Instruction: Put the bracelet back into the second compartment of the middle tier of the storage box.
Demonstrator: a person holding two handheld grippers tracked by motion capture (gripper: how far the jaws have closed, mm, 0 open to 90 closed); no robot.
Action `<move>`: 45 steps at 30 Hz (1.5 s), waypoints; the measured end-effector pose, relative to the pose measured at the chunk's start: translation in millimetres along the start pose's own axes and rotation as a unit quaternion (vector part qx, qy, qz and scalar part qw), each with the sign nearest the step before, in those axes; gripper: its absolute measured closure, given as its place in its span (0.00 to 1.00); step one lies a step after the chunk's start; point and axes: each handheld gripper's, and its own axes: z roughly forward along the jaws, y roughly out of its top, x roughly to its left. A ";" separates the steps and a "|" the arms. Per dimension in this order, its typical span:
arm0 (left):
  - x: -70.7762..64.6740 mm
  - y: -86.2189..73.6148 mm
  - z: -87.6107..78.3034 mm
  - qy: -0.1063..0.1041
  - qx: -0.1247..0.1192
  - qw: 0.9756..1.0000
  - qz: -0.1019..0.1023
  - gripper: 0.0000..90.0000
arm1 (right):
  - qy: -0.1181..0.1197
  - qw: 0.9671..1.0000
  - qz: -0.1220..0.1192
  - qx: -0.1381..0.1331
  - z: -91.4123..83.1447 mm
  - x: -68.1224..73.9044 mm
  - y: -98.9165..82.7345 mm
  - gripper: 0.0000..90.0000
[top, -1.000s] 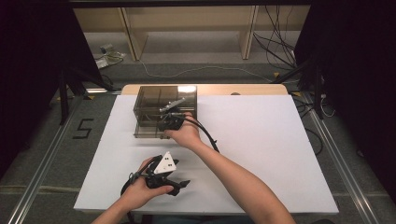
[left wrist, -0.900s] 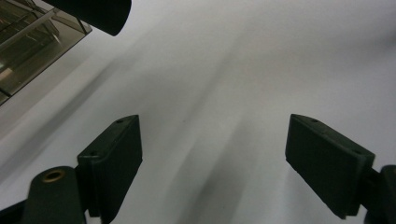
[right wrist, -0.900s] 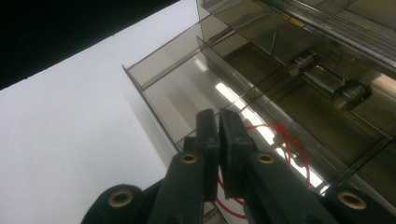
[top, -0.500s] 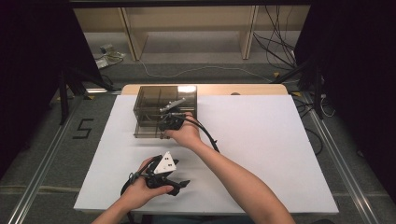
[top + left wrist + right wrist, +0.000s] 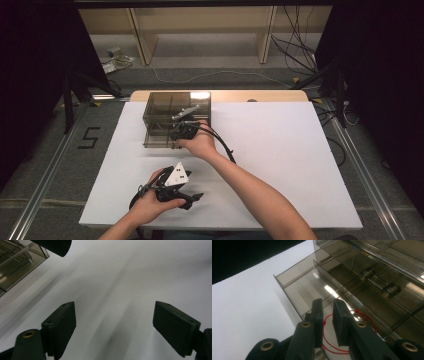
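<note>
Since the earlier frames almost nothing on the bench has shifted; both hands sit where they were, and the one change is at the right claw (image 5: 327, 312), whose jaws have just been opening and now stand a narrow gap apart. Seen through that gap in the right gripper view is a thin red cord (image 5: 329, 340), looped on the floor of the near compartment of the smoky clear box (image 5: 299, 290); the pads do not press on it, and nothing else lies between them. That compartment is the one closest to the right hand, bounded by thin clear dividers. Farther in, a compartment beyond the dividers holds a slim metal tool (image 5: 378, 283) with dark knurled collars, lying flat and well apart from the cord.

From the high view the box (image 5: 160, 107) stands at the far left part of the white bench (image 5: 280, 150), its far edge close to the bench's wooden rim. The right claw (image 5: 183, 131) reaches over the box's near right corner, its black cable trailing back along the forearm.

Near the front edge of the bench, well apart from the box, the left claw (image 5: 192, 200) rests low in the other hand, grey three-cornered plate on top. In the left gripper view its jaws are spread wide over bare white surface, the left claw (image 5: 113, 327) holding nothing, with a corner of the box at the upper left.
</note>
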 end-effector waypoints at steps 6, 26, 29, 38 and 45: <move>0.1 0.2 -0.1 0.000 0.001 1.000 0.003 0.21 | -0.001 1.000 -0.002 -0.006 -3.9 0.7 -2.5 0.77; 0.9 -0.4 -2.0 0.004 -0.003 1.000 -0.003 0.21 | 0.010 0.999 -0.028 -0.017 -50.5 0.8 -17.8 0.47; 1.6 -0.6 -2.5 0.006 -0.003 1.000 -0.002 0.21 | 0.008 0.999 -0.033 -0.015 -59.2 -1.1 -22.7 0.43; 2.4 -0.8 -3.1 0.008 -0.006 1.000 -0.008 0.21 | 0.007 1.000 -0.025 -0.005 -78.2 -7.9 -37.8 0.34; 2.8 -0.8 -3.7 0.011 -0.011 1.000 -0.013 0.21 | 0.001 1.000 -0.011 -0.017 -93.3 -10.4 -48.5 0.23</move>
